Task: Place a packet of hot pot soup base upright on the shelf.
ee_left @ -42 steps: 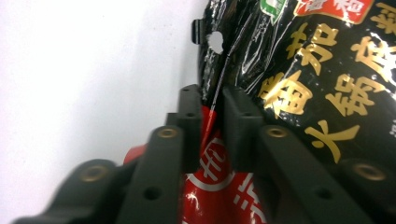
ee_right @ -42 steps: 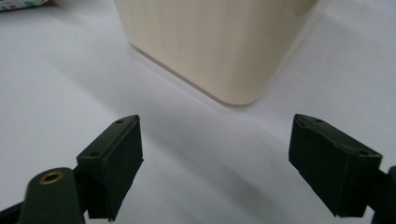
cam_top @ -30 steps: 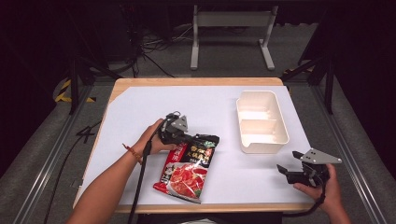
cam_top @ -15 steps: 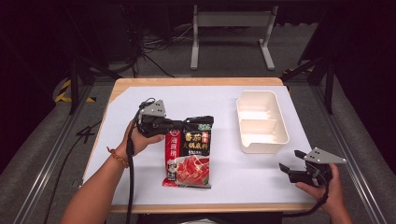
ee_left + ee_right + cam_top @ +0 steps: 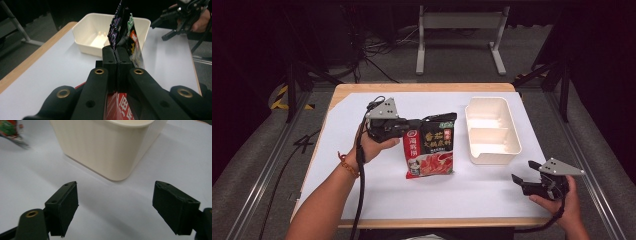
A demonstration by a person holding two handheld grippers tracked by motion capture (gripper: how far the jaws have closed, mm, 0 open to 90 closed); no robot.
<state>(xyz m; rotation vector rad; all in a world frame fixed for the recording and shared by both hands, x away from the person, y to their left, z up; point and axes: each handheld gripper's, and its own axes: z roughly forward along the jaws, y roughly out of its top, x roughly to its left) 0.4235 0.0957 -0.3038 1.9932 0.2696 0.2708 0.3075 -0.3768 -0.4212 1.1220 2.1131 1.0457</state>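
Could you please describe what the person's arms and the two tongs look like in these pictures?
Both tongs, left and right, are black, each topped by a grey three-cornered plate and trailing a black cable. Up close, the jaws are flat black blocks on arms with brass-coloured rivets. The forearms are bare, without sleeves; the left wrist wears an orange-red bracelet.
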